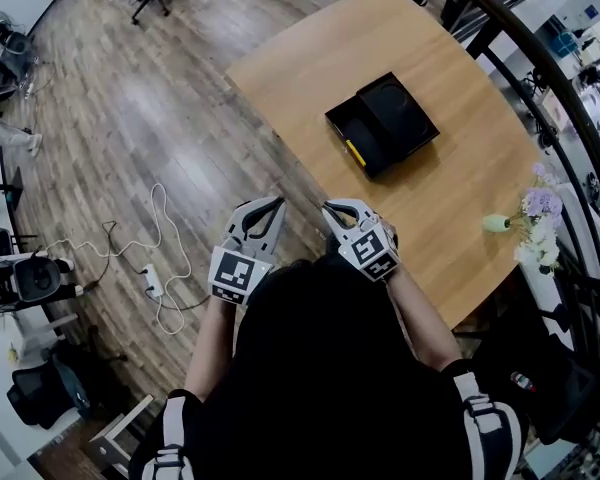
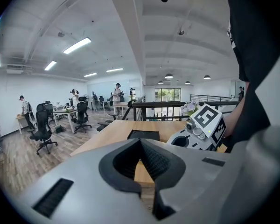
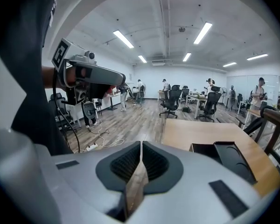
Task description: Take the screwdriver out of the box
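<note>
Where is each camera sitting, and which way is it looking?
Head view: on the person's head, looking steeply down at the table, the box, both arms, the left claw and the right claw.
Left gripper view: rides the left claw, facing across the table to the box; its shut jaws and the right claw show.
Right gripper view: rides the right claw, facing the box; its shut jaws and the left claw show.
Shared: all three see the box.

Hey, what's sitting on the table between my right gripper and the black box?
Nothing: the head view shows only bare wooden table between the right gripper and the box.
</note>
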A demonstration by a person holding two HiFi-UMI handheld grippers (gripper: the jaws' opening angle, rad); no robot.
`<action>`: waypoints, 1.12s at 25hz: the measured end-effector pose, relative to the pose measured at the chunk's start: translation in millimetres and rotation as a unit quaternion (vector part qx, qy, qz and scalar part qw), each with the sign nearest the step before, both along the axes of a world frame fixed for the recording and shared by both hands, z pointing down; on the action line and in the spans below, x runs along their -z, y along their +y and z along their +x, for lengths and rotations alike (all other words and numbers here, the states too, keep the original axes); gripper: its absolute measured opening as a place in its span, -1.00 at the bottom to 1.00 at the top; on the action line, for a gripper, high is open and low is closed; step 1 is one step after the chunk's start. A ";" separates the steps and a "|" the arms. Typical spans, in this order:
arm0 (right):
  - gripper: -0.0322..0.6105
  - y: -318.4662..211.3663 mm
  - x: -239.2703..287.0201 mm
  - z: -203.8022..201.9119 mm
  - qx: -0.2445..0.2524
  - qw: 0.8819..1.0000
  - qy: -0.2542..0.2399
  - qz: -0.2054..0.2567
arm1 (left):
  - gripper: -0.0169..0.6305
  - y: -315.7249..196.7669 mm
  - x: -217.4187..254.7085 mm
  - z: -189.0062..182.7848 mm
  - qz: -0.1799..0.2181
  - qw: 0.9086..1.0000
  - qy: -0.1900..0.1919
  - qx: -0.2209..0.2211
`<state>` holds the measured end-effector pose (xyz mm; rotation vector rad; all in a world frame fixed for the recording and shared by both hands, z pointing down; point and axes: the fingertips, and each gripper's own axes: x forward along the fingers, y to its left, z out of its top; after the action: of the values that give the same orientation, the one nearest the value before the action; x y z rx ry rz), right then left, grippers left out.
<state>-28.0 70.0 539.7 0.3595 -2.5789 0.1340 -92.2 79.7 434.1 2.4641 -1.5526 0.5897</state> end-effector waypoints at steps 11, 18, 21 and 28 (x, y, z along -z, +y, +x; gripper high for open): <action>-0.81 -19.3 -8.2 27.4 0.015 1.000 0.002 -0.011 | -0.88 -16.9 -0.7 26.1 0.001 1.000 -0.004 0.017; -0.80 -35.9 -19.4 43.6 -0.008 1.000 0.001 -0.023 | -0.88 -21.0 -8.0 37.5 -0.005 1.000 -0.014 0.008; -0.81 -37.5 -19.5 48.3 -0.018 1.000 0.000 -0.025 | -0.88 -23.8 -5.5 39.2 -0.002 1.000 -0.012 0.003; -0.81 -42.1 -26.2 46.9 -0.047 0.998 0.011 -0.029 | -0.88 -36.4 -10.9 37.6 -0.004 0.999 -0.002 -0.035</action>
<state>18.9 27.8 566.0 0.4577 -2.5302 0.2377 -54.5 43.3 444.9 2.5213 -1.4690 0.6099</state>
